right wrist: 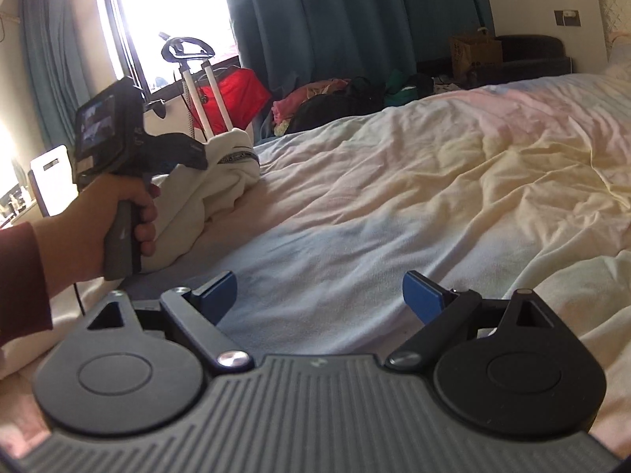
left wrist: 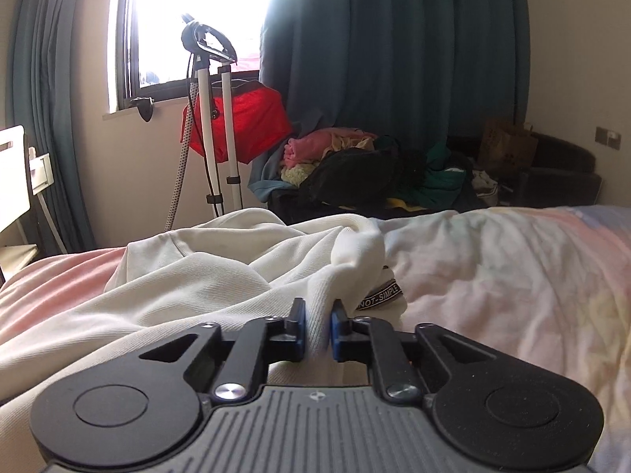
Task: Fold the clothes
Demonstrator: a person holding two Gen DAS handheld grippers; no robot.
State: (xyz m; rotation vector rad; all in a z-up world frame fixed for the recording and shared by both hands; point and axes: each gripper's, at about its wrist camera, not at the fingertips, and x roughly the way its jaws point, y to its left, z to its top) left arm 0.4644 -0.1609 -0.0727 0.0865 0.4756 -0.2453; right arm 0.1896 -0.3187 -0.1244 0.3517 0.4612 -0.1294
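Pinching ridge of white garment [left wrist: 221, 276] between blue pads: left gripper [left wrist: 318, 331], jaws nearly closed on fabric, woven label beside them. Seen from right wrist, left gripper [right wrist: 197, 157] holds garment [right wrist: 221, 181] lifted in bunch off bed [right wrist: 434, 181], near bed's left edge, left hand [right wrist: 118, 213] on handle. Right gripper [right wrist: 319, 295] spread wide, holding nothing, above pale blue sheet. Beyond bed's far edge: clothes pile [left wrist: 355, 165], steamer stand [left wrist: 213, 126], teal curtains [left wrist: 394, 59].
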